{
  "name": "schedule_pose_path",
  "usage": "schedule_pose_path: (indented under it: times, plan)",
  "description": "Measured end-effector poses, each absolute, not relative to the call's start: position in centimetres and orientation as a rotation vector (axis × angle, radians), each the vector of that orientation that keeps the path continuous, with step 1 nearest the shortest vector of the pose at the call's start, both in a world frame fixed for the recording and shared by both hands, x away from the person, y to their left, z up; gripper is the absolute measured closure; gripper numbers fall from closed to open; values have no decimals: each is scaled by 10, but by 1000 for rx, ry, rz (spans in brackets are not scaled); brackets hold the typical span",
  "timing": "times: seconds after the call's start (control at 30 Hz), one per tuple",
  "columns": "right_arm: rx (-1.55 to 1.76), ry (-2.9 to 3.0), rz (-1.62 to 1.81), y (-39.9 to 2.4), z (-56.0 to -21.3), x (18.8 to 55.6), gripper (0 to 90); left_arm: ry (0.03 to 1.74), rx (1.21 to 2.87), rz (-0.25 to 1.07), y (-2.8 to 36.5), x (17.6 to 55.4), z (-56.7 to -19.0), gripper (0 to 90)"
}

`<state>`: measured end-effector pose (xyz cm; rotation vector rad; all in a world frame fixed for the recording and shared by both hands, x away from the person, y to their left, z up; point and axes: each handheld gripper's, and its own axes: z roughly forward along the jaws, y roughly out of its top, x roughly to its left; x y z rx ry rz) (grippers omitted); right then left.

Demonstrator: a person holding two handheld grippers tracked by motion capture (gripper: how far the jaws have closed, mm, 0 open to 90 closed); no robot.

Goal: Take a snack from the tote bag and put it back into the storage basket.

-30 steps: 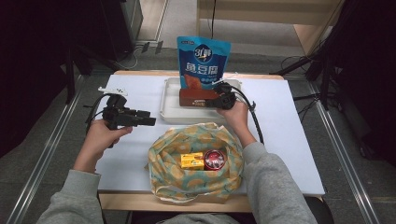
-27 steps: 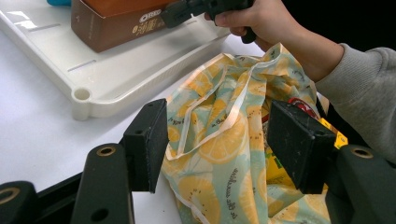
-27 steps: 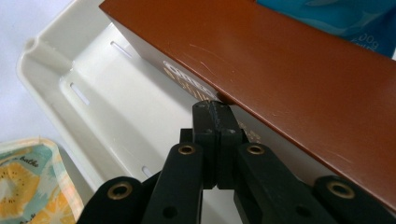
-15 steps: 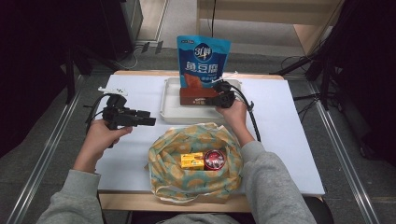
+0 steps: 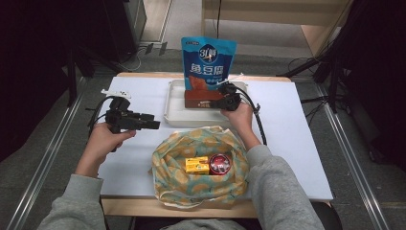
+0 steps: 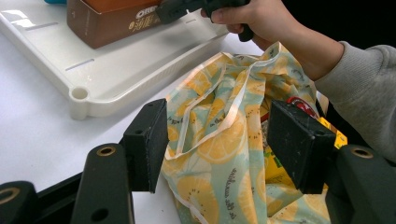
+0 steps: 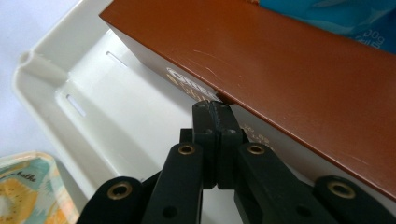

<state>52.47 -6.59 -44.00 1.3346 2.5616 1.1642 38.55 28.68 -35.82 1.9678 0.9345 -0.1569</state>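
Our right hand-held gripper [image 7: 215,108] is clenched, tips at the brown snack box [image 7: 280,79] in the white tray [image 5: 174,108] at the tabletop's [image 5: 292,143] far edge, likely to nudge it. Our left hand-held gripper [image 6: 224,144], released, waits beside the lemon-print bag [image 5: 191,143] near the front edge. The room is dark.

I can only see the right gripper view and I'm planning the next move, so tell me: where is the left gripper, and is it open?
Observer: The left gripper is to the left of the fruit-print bag, pointing toward it with its jaws open.
Operator: What's inside that bag?
Observer: A yellow box and a round red tin, side by side.
Operator: Is anything behind the brown box?
Observer: A blue pouch stands upright right behind it, at the far end of the white tray.
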Motion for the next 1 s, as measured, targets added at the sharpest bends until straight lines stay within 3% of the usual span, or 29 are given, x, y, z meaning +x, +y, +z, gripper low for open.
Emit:
schedule_pose_path:
  times: [0.6, 1.0]
  plan:
    - [1206, 2597, 1220, -77, -410, 497, 751, 903, 1988, -150, 277, 380, -353, 392]
    - [1177, 2595, 1261, -94, -410, 472, 610, 879, 2000, -141, 267, 374, -350, 392]
